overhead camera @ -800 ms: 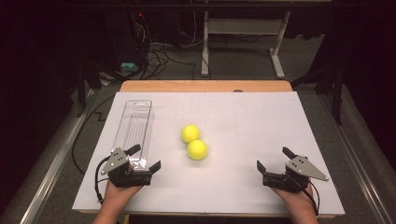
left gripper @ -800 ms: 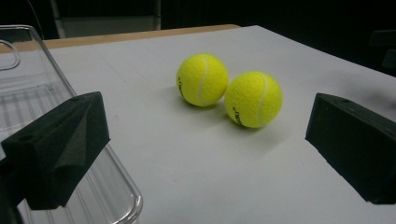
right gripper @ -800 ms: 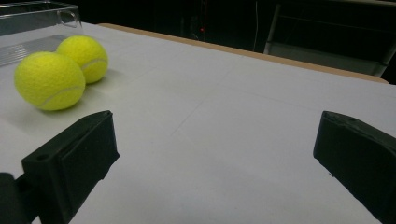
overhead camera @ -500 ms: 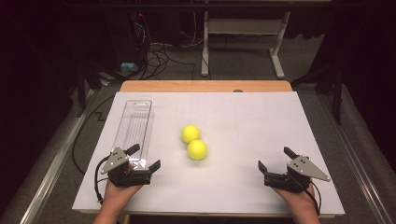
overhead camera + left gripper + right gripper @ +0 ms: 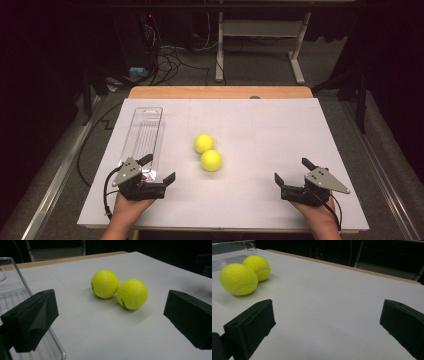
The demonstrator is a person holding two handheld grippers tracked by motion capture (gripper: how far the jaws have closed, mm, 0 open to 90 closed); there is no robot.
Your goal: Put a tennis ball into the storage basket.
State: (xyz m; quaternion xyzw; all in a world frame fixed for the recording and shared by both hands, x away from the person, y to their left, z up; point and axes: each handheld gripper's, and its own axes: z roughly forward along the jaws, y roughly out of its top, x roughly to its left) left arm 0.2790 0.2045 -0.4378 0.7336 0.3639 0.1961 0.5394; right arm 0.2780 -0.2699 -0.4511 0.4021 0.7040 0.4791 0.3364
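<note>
2 tennis balls (image 5: 207,151) touching mid-table; left gripper (image 5: 159,171) and right gripper (image 5: 292,171) jaws wide, empty, near front edge; clear tube (image 5: 143,135) left.

Dark printed lettering stands on each of the two fuzzy yellow-green tennis balls (image 5: 104,283) (image 5: 132,293) at the centre of the left gripper view, too small and blurred to read. No other text is legible.
</note>
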